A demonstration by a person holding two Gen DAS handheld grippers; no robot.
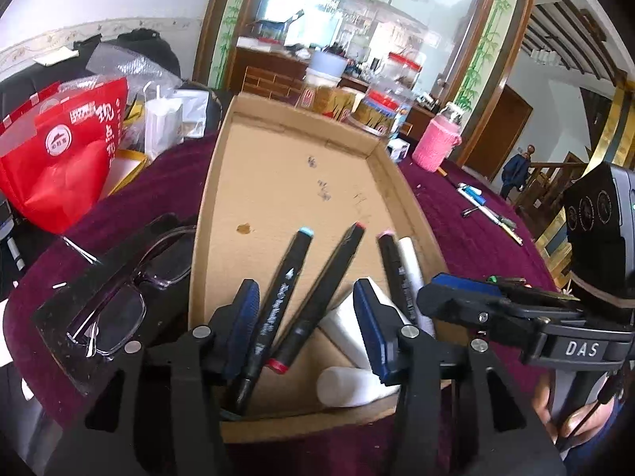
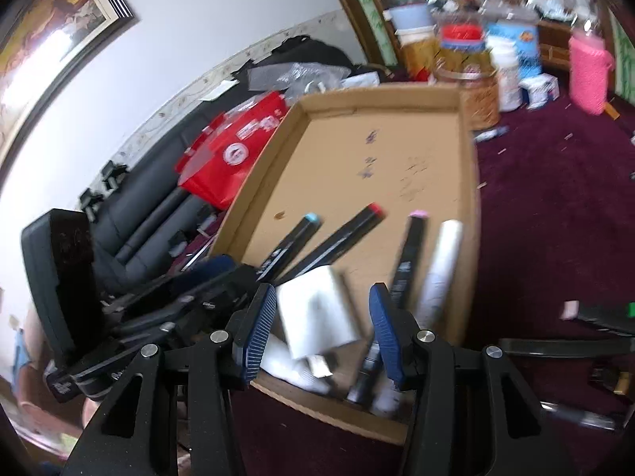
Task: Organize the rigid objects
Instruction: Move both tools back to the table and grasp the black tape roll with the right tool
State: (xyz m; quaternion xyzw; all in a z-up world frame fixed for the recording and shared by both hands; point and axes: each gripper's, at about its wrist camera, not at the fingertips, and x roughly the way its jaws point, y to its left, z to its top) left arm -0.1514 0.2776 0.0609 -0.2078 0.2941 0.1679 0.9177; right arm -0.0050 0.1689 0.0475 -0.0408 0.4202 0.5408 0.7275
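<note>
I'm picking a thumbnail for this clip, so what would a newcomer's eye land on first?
Probably the shallow cardboard tray on the maroon tablecloth, with black markers fanned across its near end beside white pieces. Next, the bright red bag left of the tray, and the pink knitted bottle cover beyond its far right corner.

Far half of cardboard tray (image 1: 278, 166) bare; 3 markers (image 1: 313, 297), white blocks (image 2: 317, 313) apparently crowd near end.
</note>
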